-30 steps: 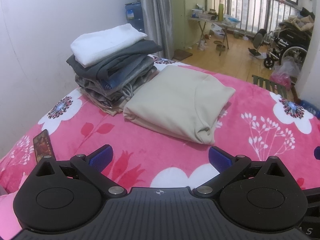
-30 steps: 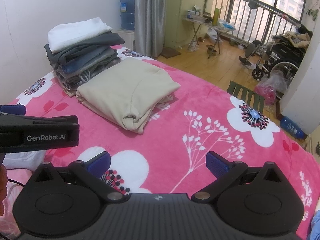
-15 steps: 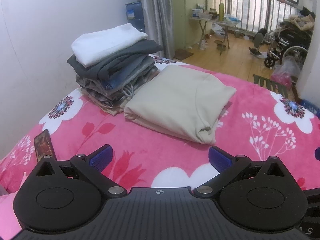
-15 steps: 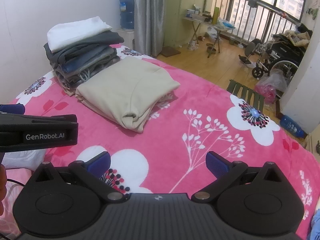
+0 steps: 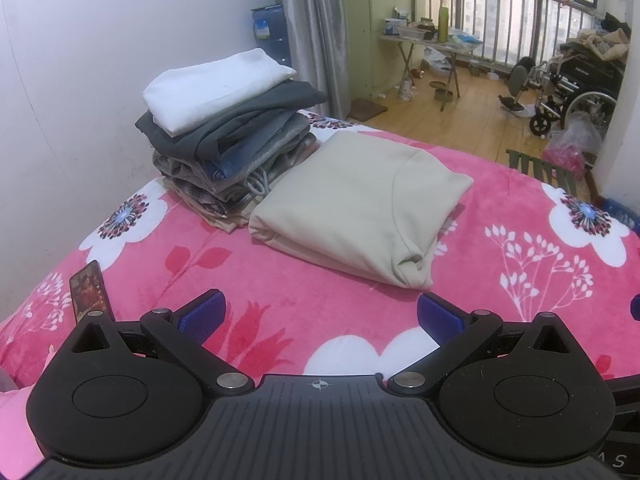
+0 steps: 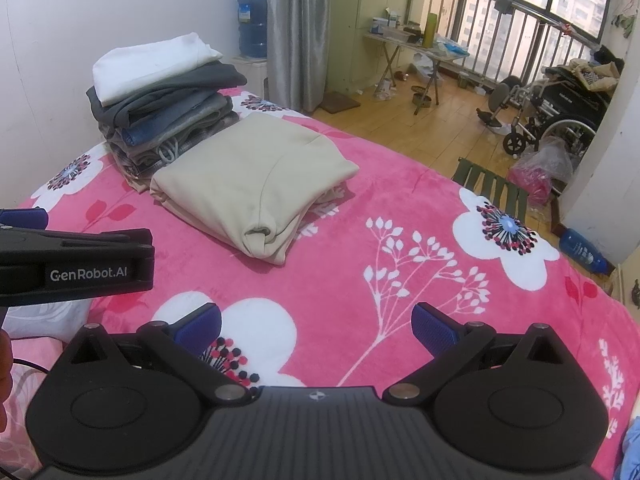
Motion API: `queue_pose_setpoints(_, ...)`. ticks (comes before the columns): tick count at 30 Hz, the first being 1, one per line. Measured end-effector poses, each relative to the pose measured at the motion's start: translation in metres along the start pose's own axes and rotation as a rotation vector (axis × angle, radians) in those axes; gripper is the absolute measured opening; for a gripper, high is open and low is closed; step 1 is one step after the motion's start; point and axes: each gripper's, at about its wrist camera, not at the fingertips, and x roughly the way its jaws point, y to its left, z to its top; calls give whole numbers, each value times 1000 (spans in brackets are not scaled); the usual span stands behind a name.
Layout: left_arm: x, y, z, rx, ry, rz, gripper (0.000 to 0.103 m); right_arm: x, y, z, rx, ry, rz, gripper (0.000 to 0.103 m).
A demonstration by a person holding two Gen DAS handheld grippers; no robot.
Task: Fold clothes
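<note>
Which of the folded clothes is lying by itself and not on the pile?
The beige hoodie: it lies alone on the pink blanket, right of the pile.

Soft matt beige cloth on the folded hoodie (image 5: 356,204), fuzzy pink fleece blanket (image 5: 248,288) beneath, glossy wood floor (image 5: 476,120) beyond.

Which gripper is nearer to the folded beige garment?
Left. The left gripper faces the beige garment just ahead; the right gripper sits farther back, to its right.
</note>
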Motion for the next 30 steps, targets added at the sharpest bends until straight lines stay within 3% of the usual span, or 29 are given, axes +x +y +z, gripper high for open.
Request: queue_pose_setpoints(30, 1, 2, 0, -2, 5, 5, 103, 2, 0, 0, -3, 3, 4, 103)
